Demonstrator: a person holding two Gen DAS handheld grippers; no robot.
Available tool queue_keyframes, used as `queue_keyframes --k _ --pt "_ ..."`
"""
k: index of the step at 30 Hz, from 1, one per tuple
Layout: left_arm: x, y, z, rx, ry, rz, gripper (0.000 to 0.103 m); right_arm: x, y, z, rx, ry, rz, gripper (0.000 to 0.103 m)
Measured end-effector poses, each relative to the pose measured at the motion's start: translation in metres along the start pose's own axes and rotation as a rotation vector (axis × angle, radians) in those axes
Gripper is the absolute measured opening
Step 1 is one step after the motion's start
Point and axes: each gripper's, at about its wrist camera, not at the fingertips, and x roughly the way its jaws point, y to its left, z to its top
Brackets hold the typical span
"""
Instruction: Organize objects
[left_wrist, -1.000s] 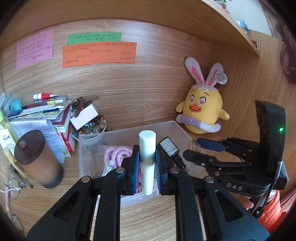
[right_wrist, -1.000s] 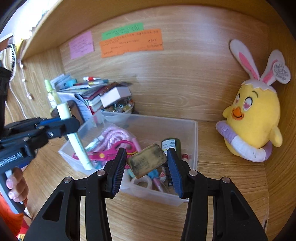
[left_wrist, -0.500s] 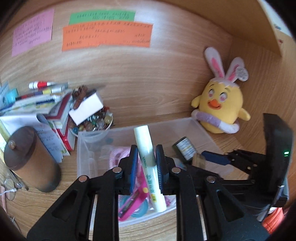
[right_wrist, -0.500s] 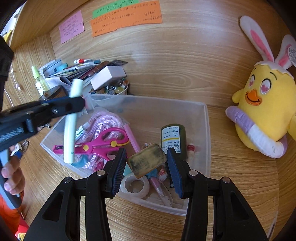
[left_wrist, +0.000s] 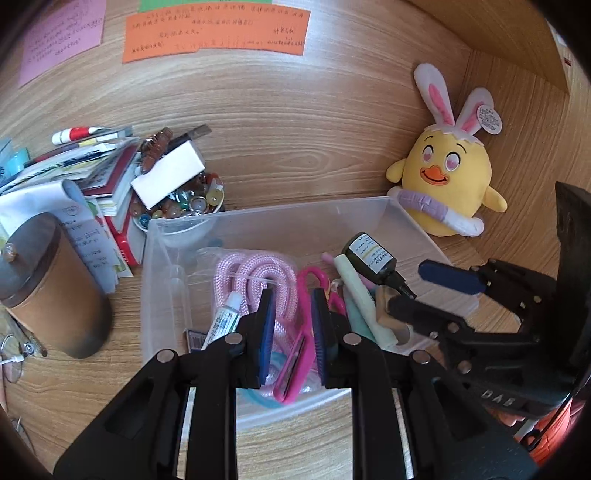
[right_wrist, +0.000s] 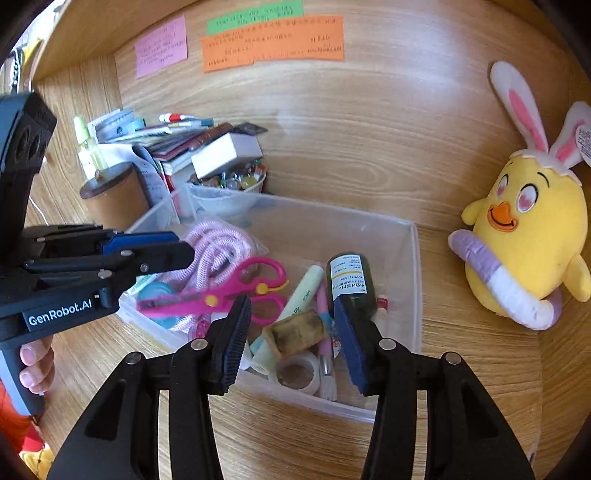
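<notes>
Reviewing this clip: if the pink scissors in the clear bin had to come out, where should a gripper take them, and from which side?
Grip the pink scissors at the pivot, where blades meet handles, coming from above. They lie roughly flat on top of the pink rope in the clear bin; the bin walls block a sideways approach.

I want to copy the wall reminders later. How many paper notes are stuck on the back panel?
3: a pink note at left, a green note top centre, an orange note directly beneath the green one. Others may lie outside the frame.
</notes>
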Motion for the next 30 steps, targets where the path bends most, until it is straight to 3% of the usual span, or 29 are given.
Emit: queue_keyframes --k 4,6,8,12,20,30 --pt "-0.012 0.001 -0.005 0.002 -0.015 0.026 0.019 -0.015 -0.003 0.003 0.024 -0.024 0.023 0.050" --pt "-0.020 0.000 -0.009 0.014 -0.031 0.049 0.028 -0.025 -0.004 0.003 0.029 -0.046 0.023 0.056" --pt "-0.029 0.000 -0.013 0.015 -0.054 0.068 0.047 -0.036 -0.004 0.003 0.034 -0.070 0.022 0.066" --pt "-0.047 -0.002 -0.021 0.024 -0.107 0.102 0.064 -0.053 -0.004 -0.001 0.041 -0.113 0.021 0.080" --pt "-0.067 -0.005 -0.040 0.024 -0.166 0.133 0.090 -0.066 -0.002 -0.015 0.052 -0.130 0.021 0.083" --pt "-0.064 -0.007 -0.061 -0.002 -0.137 0.119 0.094 -0.069 0.000 -0.034 0.070 -0.112 0.027 0.083"
